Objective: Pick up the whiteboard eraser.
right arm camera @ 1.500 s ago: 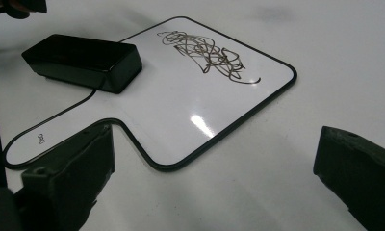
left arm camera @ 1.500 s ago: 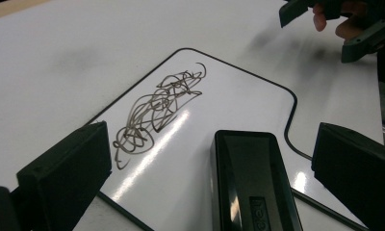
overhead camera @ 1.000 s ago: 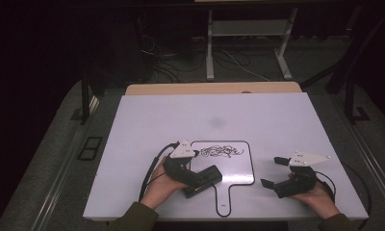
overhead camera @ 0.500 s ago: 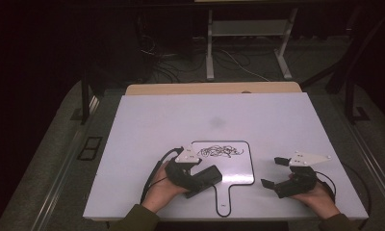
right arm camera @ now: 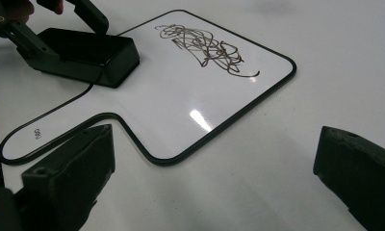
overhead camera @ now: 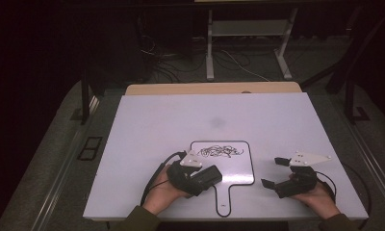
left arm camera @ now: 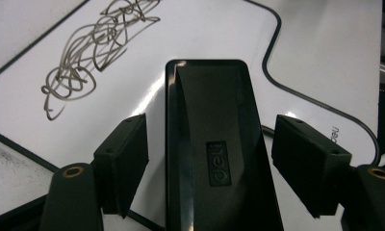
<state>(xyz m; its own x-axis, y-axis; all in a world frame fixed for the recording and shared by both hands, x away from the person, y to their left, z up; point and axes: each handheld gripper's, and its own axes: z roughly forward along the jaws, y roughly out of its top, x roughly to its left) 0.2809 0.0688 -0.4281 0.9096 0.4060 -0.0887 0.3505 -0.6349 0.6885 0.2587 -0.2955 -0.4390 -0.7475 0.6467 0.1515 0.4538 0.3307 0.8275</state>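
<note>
1. The left tongs (left arm camera: 207,159) straddle a black eraser (left arm camera: 214,144); a gap shows at each jaw, so they are apart, not clamped.
2. The eraser rests on the small whiteboard's (overhead camera: 238,168) near left corner, short of the scribble (overhead camera: 221,152).
3. The right tongs (overhead camera: 277,172) gape wide above the bare desk (overhead camera: 147,125), right of the board.
4. The left gripper view reveals a logo on the eraser, too small in the high view.

Eraser (left arm camera: 219,154) near end cut off by frame bottom; board lettering (right arm camera: 37,133) too small to read.

The black eraser (left arm camera: 218,159) bears an embossed "deli" logo.
</note>
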